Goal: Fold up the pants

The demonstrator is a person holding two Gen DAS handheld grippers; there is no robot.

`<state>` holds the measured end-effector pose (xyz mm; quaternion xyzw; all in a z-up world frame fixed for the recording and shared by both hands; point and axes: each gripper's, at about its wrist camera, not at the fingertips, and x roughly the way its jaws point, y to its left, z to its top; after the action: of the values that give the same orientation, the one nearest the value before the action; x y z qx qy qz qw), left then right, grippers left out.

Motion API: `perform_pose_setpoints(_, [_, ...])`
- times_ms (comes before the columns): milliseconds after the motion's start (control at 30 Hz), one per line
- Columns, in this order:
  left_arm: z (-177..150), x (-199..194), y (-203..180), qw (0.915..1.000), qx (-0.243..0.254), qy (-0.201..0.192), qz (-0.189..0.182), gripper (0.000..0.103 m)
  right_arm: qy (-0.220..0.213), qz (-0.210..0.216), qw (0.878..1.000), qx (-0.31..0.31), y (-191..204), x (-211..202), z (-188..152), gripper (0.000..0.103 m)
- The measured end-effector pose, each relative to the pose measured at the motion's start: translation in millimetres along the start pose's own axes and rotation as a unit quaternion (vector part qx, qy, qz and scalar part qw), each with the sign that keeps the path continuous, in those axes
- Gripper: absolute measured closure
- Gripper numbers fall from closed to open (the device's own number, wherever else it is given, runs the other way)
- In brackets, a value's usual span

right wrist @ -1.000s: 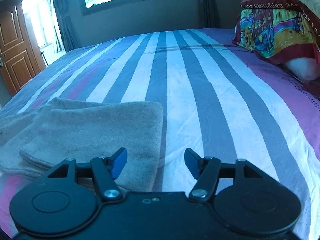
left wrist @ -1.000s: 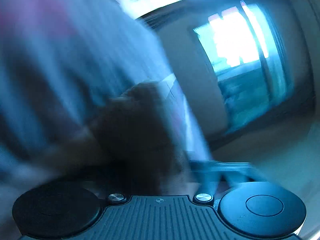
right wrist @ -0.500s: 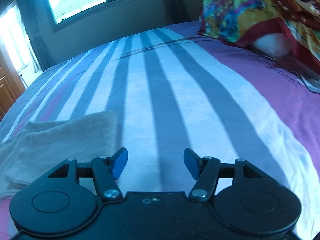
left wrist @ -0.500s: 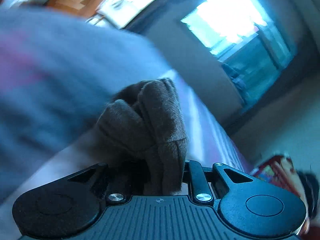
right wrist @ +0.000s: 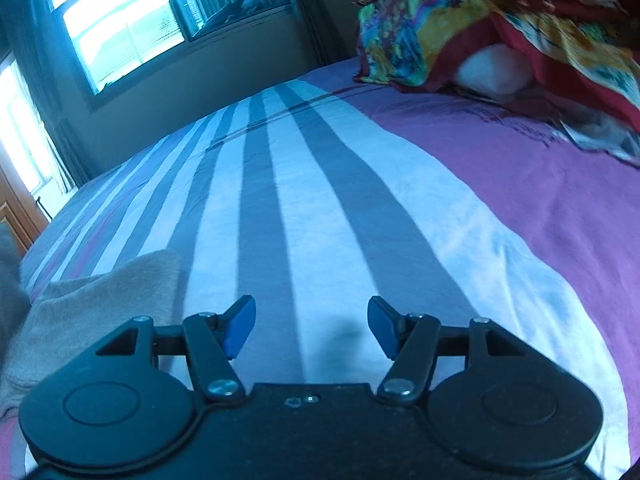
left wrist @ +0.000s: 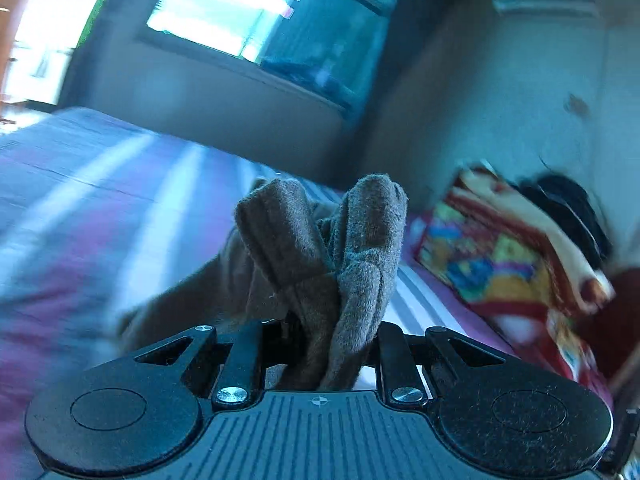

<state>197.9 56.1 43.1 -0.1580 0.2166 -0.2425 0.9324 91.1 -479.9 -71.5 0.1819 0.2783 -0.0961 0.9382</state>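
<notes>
While left tongs (left wrist: 320,340) clamp pants (left wrist: 344,248), right tongs (right wrist: 311,326) gape.

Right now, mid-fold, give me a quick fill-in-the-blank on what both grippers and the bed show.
1. The left gripper is shut on a bunched fold of the brown ____.
2. The right gripper has its jaws ____, with nothing between them.
3. Under the right gripper, the bedsheet is patterned with ____.
4. The colourful blanket lies at the ____ edge of the right wrist view.

Missing words: pants; open; stripes; upper right
</notes>
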Motion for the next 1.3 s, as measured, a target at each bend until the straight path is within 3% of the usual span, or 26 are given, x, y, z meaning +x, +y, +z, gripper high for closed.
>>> perform_pose_setpoints(167, [-38, 42, -58, 0.9962, 0.056, 0.062, -0.024, 0.085, -0.005, 0.005, 1.0, 0.006, -23, -5, -9, 0.042])
perform_pose_setpoints(333, [-72, 69, -94, 0.9853, 0.127, 0.112, -0.023, 0.085, -0.013, 0.028, 0.999, 0.023, -35, -11, -16, 0.041])
perform_pose_setpoints(467, [-92, 81, -108, 0.9782, 0.154, 0.137, -0.025, 0.085, -0.017, 0.04, 0.998, 0.036, -41, -10, -16, 0.041])
perform_pose_setpoints(567, [-106, 95, -122, 0.9741, 0.16, 0.156, -0.034, 0.074, -0.017, 0.046, 0.998, 0.04, -45, -9, -16, 0.041])
perform_pose_setpoints(633, [-118, 103, -130, 0.966, 0.182, 0.179, -0.043, 0.061, -0.017, 0.049, 0.998, 0.042, -46, -8, -16, 0.041])
perform_pose_setpoints(667, [-125, 106, -134, 0.963, 0.192, 0.182, -0.049, 0.043, -0.018, 0.051, 0.998, 0.044, -48, -7, -16, 0.04])
perform_pose_setpoints(700, [-127, 105, -138, 0.9618, 0.191, 0.183, -0.07, 0.017, -0.019, 0.053, 0.997, 0.046, -49, -7, -16, 0.04])
perform_pose_setpoints(767, [-126, 104, -146, 0.9605, 0.181, 0.191, -0.092, 0.011, -0.021, 0.054, 0.997, 0.049, -51, -6, -15, 0.04])
perform_pose_setpoints(833, [-117, 89, -151, 0.9665, 0.179, 0.16, -0.09, 0.011, -0.023, 0.056, 0.997, 0.052, -53, -7, -15, 0.04])
perform_pose_setpoints(933, [-99, 56, -128, 0.9822, 0.135, 0.112, -0.068, 0.011, -0.029, 0.054, 0.997, 0.056, -51, -14, -15, 0.039])
perform_pose_setpoints(1033, [-91, 11, -85, 0.9916, 0.11, 0.068, -0.003, 0.011, -0.034, 0.067, 0.996, 0.053, -38, -24, -12, 0.04])
perform_pose_setpoints(1167, [-106, -60, -14, 0.9936, 0.056, 0.039, 0.089, 0.012, -0.026, 0.121, 0.992, 0.037, 10, -33, -9, 0.038])
perform_pose_setpoints(1300, [-128, -97, 21, 0.9924, 0.025, 0.048, 0.111, 0.012, 0.016, 0.173, 0.984, 0.023, 68, -20, -14, 0.031])
